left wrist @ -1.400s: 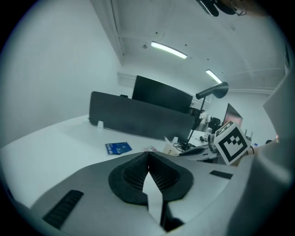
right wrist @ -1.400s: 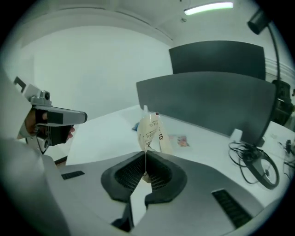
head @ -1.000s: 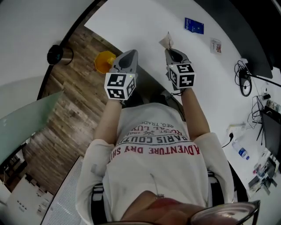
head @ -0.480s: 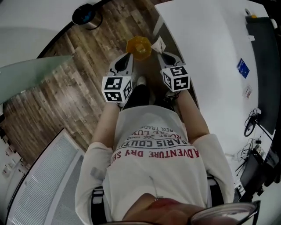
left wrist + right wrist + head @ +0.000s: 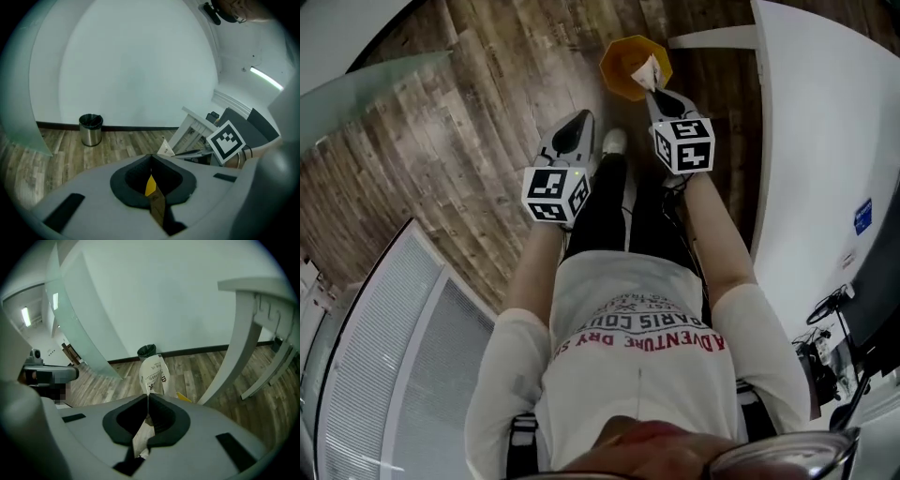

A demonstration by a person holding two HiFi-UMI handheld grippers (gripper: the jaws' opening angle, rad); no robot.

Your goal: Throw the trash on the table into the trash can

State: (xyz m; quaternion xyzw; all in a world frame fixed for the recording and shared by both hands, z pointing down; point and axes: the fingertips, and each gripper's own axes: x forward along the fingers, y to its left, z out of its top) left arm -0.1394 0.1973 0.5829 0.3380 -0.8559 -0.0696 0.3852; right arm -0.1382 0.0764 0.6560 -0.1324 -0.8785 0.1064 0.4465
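Note:
A white printed paper wrapper (image 5: 153, 373) sticks up from my right gripper (image 5: 148, 397), which is shut on its lower end. In the head view the wrapper (image 5: 650, 69) and my right gripper (image 5: 657, 92) hang over the near rim of the yellow trash can (image 5: 623, 64) on the wooden floor. A sliver of the can (image 5: 184, 397) shows just right of the wrapper. My left gripper (image 5: 574, 124) is held lower left of the can, beside the person's leg. Its jaws (image 5: 151, 159) meet at the tips with nothing between them. The can's yellow (image 5: 150, 185) shows through the slit behind them.
The white table (image 5: 825, 141) runs along the right, and its leg (image 5: 239, 348) stands close to the right gripper. A steel bin with a black liner (image 5: 90, 130) stands by the wall. A frosted glass panel (image 5: 375, 94) is at the left. The person's legs and white shoe (image 5: 614, 142) are between the grippers.
Both grippers have swung away from the white table and down toward the floor. The right one, still holding the wrapper, now hangs at the yellow can's rim.

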